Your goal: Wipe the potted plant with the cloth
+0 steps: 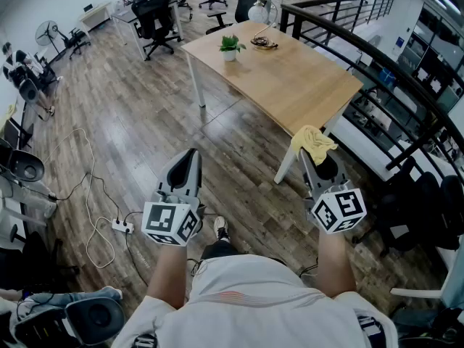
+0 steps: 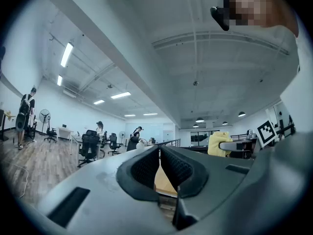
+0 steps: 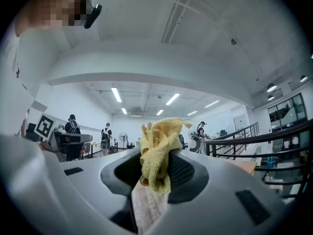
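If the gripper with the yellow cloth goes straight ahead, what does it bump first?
Probably the wooden table, near its closest end; the right gripper, shut on the cloth, may pass just above it.

Left gripper (image 1: 191, 155) closed; right gripper (image 1: 311, 158) clamps cloth (image 1: 314, 141).

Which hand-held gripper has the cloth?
The right hand-held gripper: its jaws pinch the yellow cloth. The left hand-held gripper is shut, empty.

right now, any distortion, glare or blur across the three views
Head view: wide-angle bend curves the railing, soft glare on the wood floor, potted plant small but sharp. Left gripper view: fisheye with black corners, bright ceiling strip lights, the shut left claw slightly soft. Right gripper view: same fisheye, cloth crisp in the right claw.
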Available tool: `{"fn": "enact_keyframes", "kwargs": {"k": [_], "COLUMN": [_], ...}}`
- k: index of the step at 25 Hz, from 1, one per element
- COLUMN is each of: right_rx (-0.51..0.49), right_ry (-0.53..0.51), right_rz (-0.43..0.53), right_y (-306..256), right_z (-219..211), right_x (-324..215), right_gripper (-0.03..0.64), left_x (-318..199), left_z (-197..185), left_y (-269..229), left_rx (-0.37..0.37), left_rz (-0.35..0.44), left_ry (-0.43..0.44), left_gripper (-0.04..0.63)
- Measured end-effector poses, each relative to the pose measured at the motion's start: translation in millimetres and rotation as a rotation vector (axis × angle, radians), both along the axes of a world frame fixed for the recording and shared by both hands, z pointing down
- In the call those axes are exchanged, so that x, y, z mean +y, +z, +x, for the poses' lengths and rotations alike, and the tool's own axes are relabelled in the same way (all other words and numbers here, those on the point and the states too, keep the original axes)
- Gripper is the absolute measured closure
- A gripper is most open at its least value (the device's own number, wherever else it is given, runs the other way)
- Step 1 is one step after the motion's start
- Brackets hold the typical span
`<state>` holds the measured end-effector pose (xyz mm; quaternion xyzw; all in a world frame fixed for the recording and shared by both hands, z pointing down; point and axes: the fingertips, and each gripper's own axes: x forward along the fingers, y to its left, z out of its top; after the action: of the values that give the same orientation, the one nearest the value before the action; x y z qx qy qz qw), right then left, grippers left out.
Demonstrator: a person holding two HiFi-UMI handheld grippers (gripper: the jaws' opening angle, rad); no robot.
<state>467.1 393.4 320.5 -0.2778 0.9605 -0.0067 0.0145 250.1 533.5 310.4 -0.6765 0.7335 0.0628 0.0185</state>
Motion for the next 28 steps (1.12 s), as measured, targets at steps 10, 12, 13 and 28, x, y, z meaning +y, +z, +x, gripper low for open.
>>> {"fn": "enact_keyframes", "kwargs": {"k": [10,12,13,28], "right_rx": [0.009,0.012,0.013,-0.023], "right_ry": [-0.018,-0.021,-0.023,-0.034], "right_rz": [0.007,0.006,0.003,-0.061], "right_y": [0,0,1,13], "right_z": [2,2,2,1], "right_x": [-7,-8,-9,-33], "right_gripper": [0.434,0.434,0.434,0.428], "left_x": [-7,-7,-7,-39], "left_z": [6,7,8,0], "left_y": [-3,-2,-1,11], "left_rx": [-0.001,0.004,0.007,0.033], "left_rz": [0.004,0.001,-0.001,-0.035], "left_ry": [-0.009,-0.01,-0.011,0.012], "left_gripper": [0.574,0.574,0.574,0.574]}}
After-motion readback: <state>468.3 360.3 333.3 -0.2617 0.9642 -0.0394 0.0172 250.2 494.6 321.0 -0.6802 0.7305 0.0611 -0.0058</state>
